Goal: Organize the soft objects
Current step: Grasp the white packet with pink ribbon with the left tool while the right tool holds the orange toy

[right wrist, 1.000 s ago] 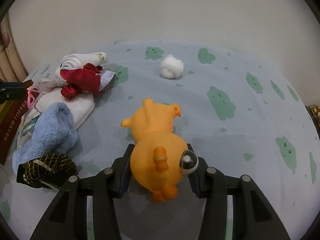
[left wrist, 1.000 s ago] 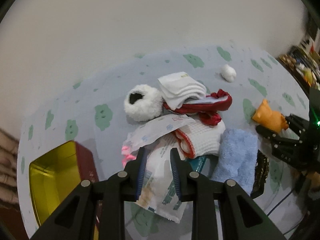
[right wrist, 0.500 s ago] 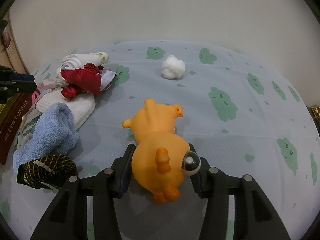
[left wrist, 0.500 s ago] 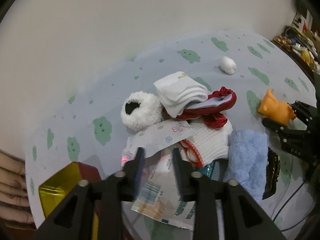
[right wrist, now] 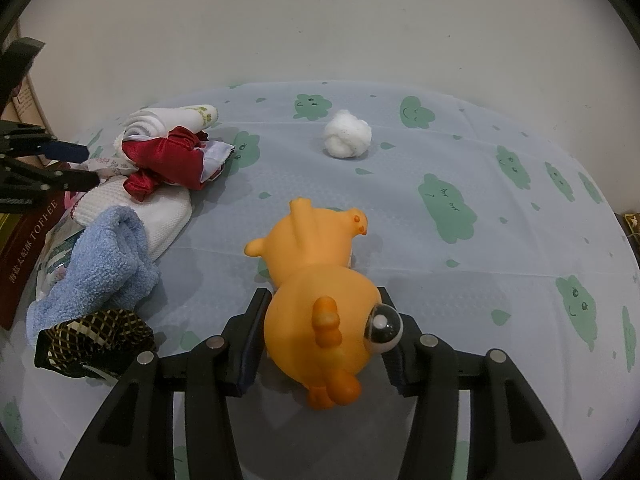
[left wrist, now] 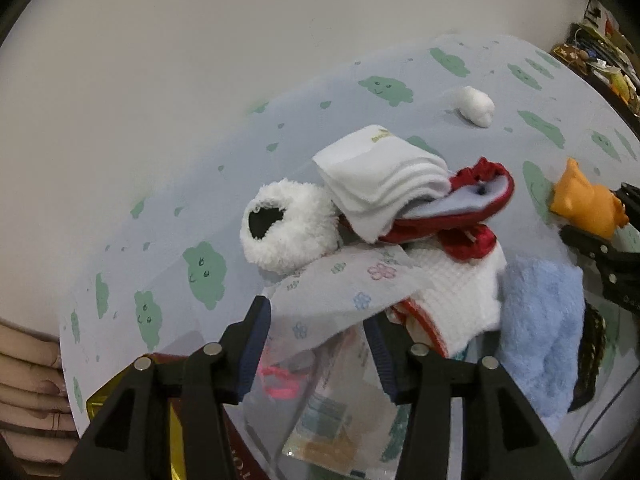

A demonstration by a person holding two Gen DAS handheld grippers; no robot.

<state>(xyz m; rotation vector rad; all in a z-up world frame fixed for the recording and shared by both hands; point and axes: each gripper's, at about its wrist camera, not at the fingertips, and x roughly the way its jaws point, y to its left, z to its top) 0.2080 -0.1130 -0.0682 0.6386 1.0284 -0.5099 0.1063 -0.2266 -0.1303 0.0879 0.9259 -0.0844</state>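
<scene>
Right gripper (right wrist: 320, 336) clamped on orange toy (right wrist: 316, 292), low over tablecloth (right wrist: 460, 264). Left gripper (left wrist: 318, 344) spread wide, empty, above clutter pile: tissue pack (left wrist: 352, 288), blue towel (left wrist: 540, 320), fluffy slipper (left wrist: 288, 232). Step: relocating toy. Next: carry left to tin (left wrist: 120, 396).

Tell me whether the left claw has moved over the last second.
Yes. The left claw rose and opened wider; the fluffy white slipper and gold tin sit lower in its view.

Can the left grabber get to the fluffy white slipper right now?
Probably yes. The left gripper is open and the fluffy slipper sits just ahead at the pile's edge. Only the flowery wrapper lies between them; nothing covers the slipper.
</scene>
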